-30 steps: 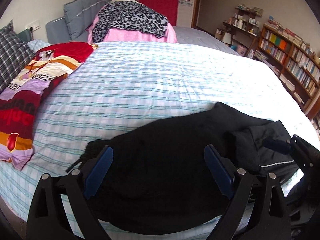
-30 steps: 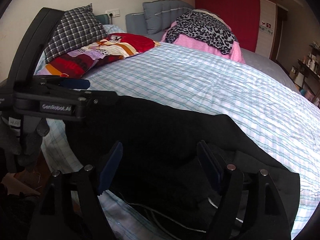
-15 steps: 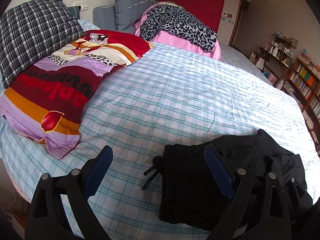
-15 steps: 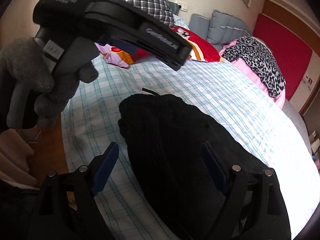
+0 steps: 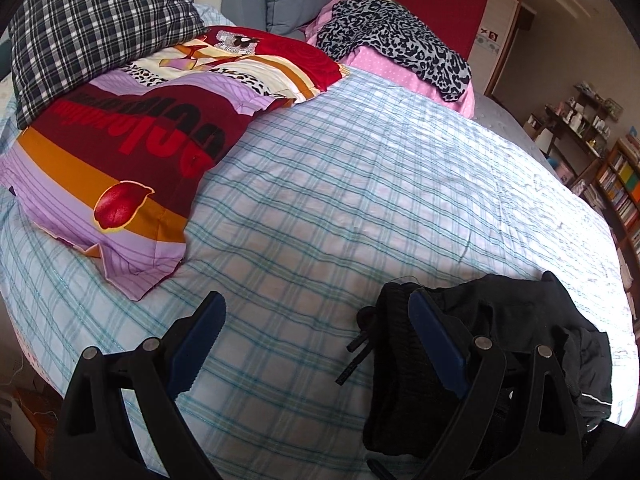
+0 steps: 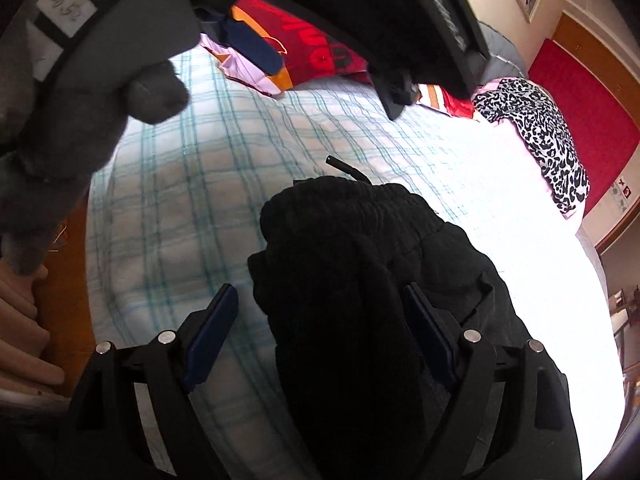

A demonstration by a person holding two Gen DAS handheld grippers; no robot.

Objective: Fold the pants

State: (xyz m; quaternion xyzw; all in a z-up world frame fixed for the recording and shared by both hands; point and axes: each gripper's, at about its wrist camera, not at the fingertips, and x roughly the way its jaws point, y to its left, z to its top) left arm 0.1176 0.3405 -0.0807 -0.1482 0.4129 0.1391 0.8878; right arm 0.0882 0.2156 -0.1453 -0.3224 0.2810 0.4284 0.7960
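Left gripper (image 5: 316, 332) swung left off the pants (image 5: 480, 344); pants bunched narrower; right gripper (image 6: 320, 320) now straddling the folded stack.

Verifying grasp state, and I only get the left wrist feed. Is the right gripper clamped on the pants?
Observer: No. The right gripper is open, and the bunched black pants lie between its fingers.
Operator: Which end faces away from it?
Observer: The ribbed waistband. A drawstring tip pokes past it onto the checked sheet.
Operator: Anything overhead there?
Observer: The left gripper crosses the top of the right wrist view, held by a grey gloved hand.
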